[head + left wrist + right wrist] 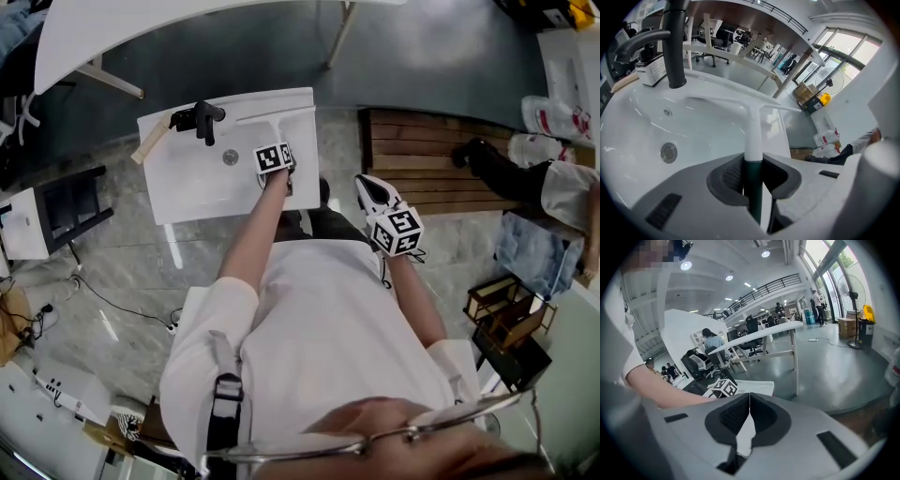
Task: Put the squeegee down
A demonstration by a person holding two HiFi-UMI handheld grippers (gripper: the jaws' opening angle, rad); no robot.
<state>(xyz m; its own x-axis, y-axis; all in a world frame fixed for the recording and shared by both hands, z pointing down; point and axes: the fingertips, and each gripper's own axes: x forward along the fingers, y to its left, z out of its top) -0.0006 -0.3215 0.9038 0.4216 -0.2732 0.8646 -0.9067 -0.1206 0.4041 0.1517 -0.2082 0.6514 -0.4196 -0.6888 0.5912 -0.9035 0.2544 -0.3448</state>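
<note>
Head view: the person stands over a white sink (187,178) with the left arm stretched out, and the left claw (278,148) sits above the basin's right half, right of the drain (231,157) and well clear of the dark faucet (202,118) at the far rim. That reach likely puts the tool over a flat, open part of the sink for setting down. The squeegee (281,127) is only a faint white streak against white here, so contact with the sink cannot be judged. The right claw (368,190) hangs back near the body, right of the sink, out of the way. Left gripper view: the left claw pinches the squeegee by the dark lower end of its handle, pads closed against both sides. The white shaft runs away from the claw to the blade, which lies crosswise over the basin's far right edge, perhaps resting on it. Gripping it low keeps the blade leading toward the sink; the put-down looks unfinished. Right gripper view: the right claw is pressed together, tips meeting, nothing between them, looking past the person's left forearm (661,391).
</note>
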